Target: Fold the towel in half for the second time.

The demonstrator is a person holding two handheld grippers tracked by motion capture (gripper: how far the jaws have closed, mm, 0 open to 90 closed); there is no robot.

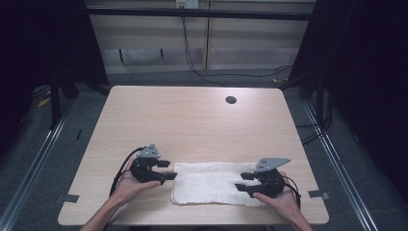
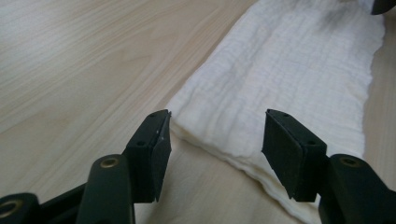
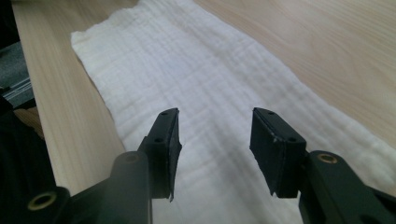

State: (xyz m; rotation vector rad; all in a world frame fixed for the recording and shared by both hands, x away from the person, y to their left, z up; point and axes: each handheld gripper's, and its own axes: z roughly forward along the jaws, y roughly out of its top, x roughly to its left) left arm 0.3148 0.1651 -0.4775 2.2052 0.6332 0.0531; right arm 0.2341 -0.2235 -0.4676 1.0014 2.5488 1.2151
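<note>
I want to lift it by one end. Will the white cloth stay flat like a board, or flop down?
Probably flop: the white cloth lies folded in soft layers with wavy edges on the table. It looks thin and crinkly, so likely light. Pushed, it might bunch up rather than slide.

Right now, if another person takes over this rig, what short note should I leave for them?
Left claw: open, nothing between its jaws, at the left short edge of the white cloth.
Right claw: open, holding nothing, over the cloth's right end.
Cloth: lies flat as a long folded strip near the front edge of the table, released by both claws.
Done: the cloth appears folded lengthwise and laid down.
Left: probably another fold, end to end; this is a guess from its shape.
</note>
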